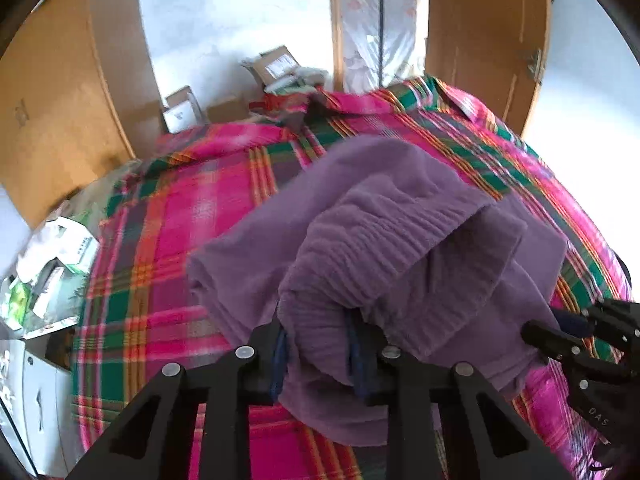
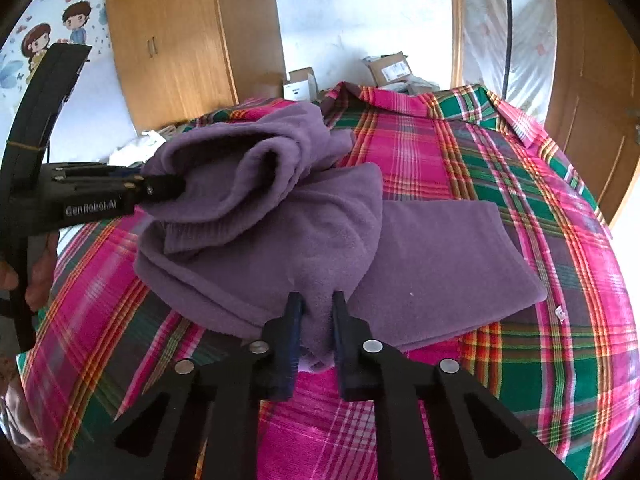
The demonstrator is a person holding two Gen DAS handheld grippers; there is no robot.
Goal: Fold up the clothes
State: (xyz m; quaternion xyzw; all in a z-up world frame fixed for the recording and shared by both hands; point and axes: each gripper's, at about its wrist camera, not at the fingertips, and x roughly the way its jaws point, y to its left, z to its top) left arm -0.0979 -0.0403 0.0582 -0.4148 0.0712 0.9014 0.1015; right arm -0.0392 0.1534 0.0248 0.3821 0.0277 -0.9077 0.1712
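Purple garment [image 2: 440, 256] lengthwise across plaid bedspread [image 2: 520, 160]

The bunched purple fleece garment [image 1: 384, 240] hides much of the left gripper's [image 1: 318, 340] 2 fingers. Far cardboard boxes [image 1: 276, 66] bear labels too small to read. The person's hand [image 2: 38, 280] is cut off at the left edge.

Left wrist view: sits low behind the left claw [image 1: 320, 344], facing along its fingers, very close to the purple garment [image 1: 400, 216], which fills mid-frame. Right wrist view: behind the right claw [image 2: 318, 312], slightly higher, same garment [image 2: 440, 256] a little farther off. Both face across the plaid bed cover [image 1: 168, 240] toward the wooden wardrobe [image 2: 168, 40] and cardboard boxes [image 2: 388, 66]. Each view catches the other claw at its edge.
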